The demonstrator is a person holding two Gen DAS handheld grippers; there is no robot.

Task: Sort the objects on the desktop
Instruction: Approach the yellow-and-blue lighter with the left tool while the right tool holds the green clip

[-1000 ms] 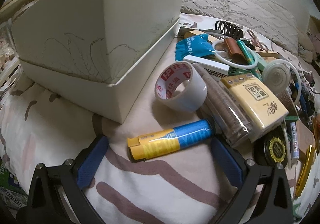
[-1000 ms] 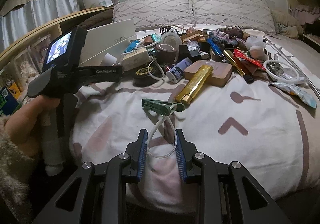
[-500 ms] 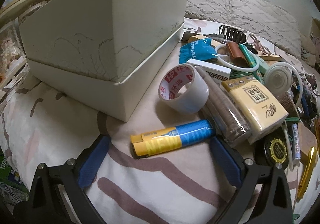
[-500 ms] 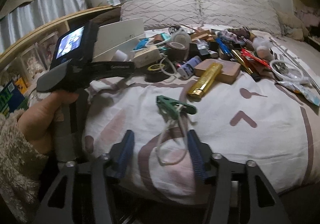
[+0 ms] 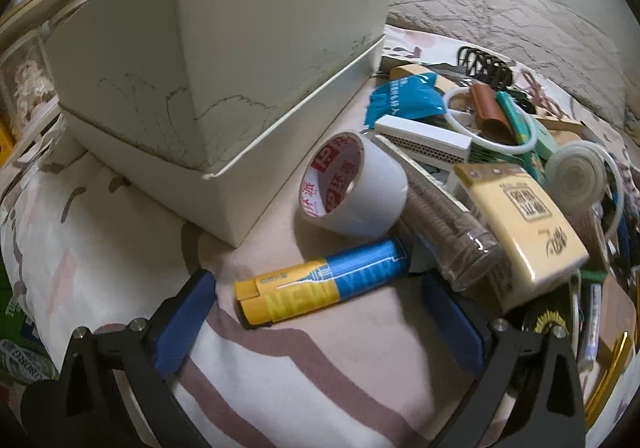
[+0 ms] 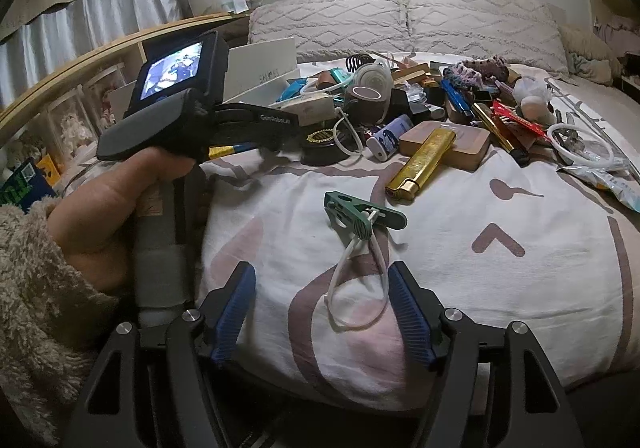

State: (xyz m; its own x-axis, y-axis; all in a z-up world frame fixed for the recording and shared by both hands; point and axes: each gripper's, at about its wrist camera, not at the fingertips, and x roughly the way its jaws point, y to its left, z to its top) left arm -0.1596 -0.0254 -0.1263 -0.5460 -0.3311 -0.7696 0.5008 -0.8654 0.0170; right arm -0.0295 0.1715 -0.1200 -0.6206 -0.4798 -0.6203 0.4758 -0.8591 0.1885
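**Both grippers spread, neither loaded; lighter bracketed for pickup**

Left gripper: fingers spread wide, holding nothing. The blue-and-yellow lighter lies flat on the bed cover, crosswise between the two blue pads; whether either pad touches it cannot be told. This straddling placement suggests the lighter is the next item to be taken, the fingers set either side of its length so that closing would catch it end to end.

Receiving container: the white box stands just behind and to the left of the lighter, its lid propped upright inside it, which leaves the opening accessible. Judged to be the sorting destination.

Adjacent items: tape roll sits on edge just beyond the lighter, leaning toward the clear tube and yellow tissue pack. These crowd the right finger; a careless close could snag the tube.

Right gripper: fingers apart, empty. The white loop of the green clip lies on the cover between them, untouched as far as can be seen. The clip rests apart from the main heap, near the bed's front edge.

Left hand grips its handle.
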